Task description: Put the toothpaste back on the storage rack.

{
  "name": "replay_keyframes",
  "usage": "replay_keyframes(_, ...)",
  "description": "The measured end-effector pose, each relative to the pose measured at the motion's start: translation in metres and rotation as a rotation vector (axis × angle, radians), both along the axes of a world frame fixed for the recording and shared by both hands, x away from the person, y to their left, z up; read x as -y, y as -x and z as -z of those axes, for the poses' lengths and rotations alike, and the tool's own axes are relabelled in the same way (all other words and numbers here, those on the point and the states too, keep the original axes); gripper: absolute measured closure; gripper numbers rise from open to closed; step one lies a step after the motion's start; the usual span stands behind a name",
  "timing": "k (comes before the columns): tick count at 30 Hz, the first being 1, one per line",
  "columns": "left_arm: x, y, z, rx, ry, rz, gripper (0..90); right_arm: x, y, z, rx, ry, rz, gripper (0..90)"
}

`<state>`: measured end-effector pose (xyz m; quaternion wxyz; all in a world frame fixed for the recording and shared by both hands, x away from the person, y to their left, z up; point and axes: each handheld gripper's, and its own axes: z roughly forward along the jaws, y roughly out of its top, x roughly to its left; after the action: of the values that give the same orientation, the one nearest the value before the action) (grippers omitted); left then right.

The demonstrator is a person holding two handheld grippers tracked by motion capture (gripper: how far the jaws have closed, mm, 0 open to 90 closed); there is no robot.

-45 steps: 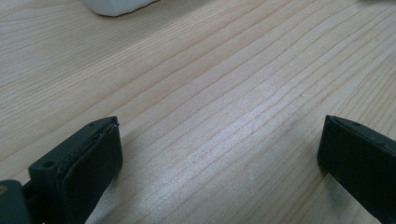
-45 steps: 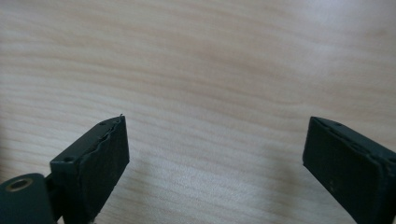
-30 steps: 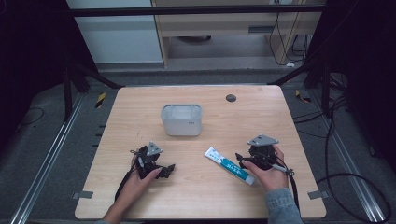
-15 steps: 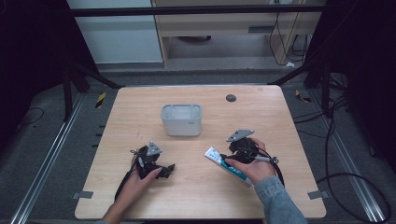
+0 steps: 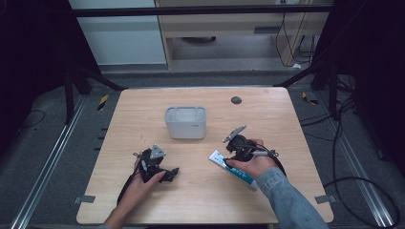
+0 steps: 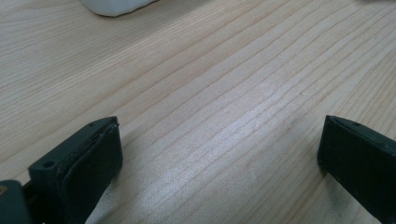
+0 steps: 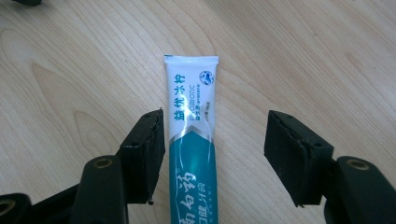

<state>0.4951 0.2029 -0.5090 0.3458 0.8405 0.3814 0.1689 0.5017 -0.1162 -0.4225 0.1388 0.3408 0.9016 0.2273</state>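
The right gripper (image 7: 212, 154), fingers wide, is straddling a toothpaste tube (image 7: 194, 140) lying on the desk (image 5: 296, 143) nearer its left finger, so centring before closing seems wise, while the left gripper (image 5: 155, 164), also wide, is resting idle

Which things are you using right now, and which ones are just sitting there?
In use, it seems:
toothpaste tube, lying between the open jaws of the right hand-held gripper

Just sitting:
grey tub
small dark disc
left hand-held gripper, open over bare table
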Motion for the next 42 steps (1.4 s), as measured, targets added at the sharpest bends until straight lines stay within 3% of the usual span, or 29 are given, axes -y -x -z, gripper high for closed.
replay_keyframes(7,0.000,-0.001,0.000,-0.001,0.000,0.000,0.0,-0.004,-0.007,0.011,-0.052,0.018,-0.005,43.6)
replay_keyframes(18,0.000,-0.002,0.000,0.000,0.000,-0.001,0.0,-0.009,-0.006,0.036,-0.138,0.063,-0.009,43.7)
replay_keyframes(36,0.000,-0.002,0.000,0.000,0.000,-0.002,0.0,-0.015,-0.013,0.048,-0.173,0.086,0.004,53.3)
replay_keyframes(42,0.000,-0.003,0.000,-0.001,-0.001,-0.001,0.0,-0.013,-0.015,0.049,-0.186,0.073,0.005,55.2)
